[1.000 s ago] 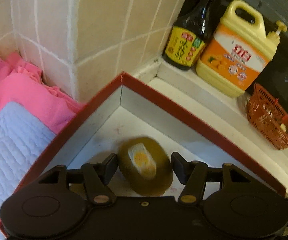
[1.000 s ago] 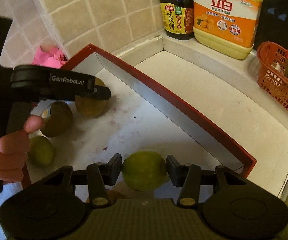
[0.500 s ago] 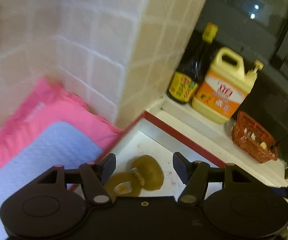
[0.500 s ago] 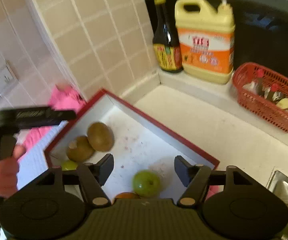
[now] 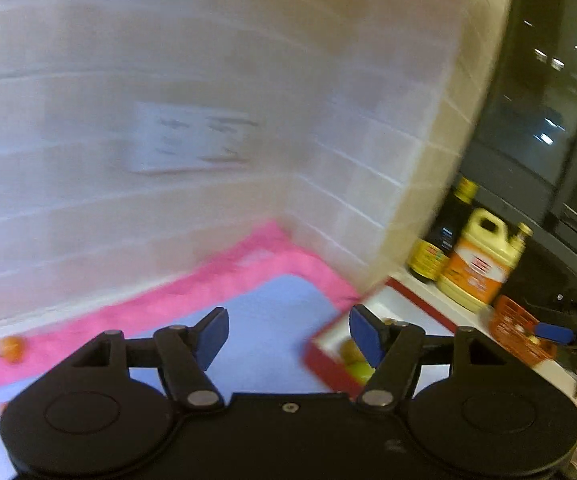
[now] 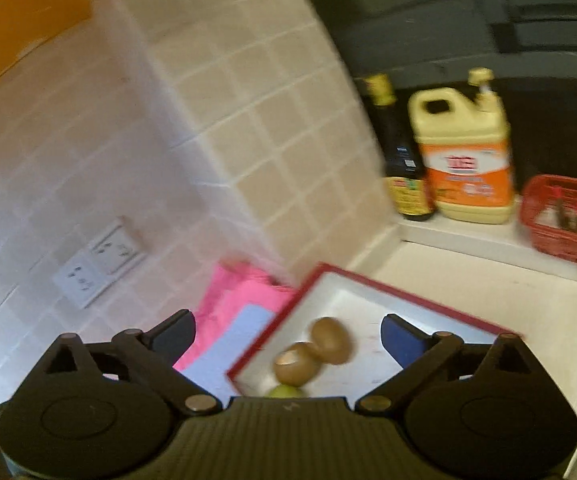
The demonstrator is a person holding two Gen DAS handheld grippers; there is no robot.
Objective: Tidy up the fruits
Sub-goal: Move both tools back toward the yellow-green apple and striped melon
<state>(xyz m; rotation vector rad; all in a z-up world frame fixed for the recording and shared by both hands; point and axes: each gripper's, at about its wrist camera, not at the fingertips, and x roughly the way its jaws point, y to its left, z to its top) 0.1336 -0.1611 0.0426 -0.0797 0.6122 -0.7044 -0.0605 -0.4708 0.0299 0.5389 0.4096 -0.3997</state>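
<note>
Beige tiled wall (image 6: 248, 120), white wall socket (image 6: 100, 266), pale countertop (image 6: 488, 292), dark window (image 5: 536, 92)

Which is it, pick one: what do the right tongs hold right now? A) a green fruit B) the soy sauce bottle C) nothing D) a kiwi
C: the right tongs stand wide open and bare, with both kiwis lying below in the red-rimmed box.

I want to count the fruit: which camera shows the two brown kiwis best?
The right wrist view: both kiwis lie in plain sight, touching, inside the red-rimmed box. In the left wrist view the open left tongs hide most of the box; only blurred greenish fruit shows.
</note>
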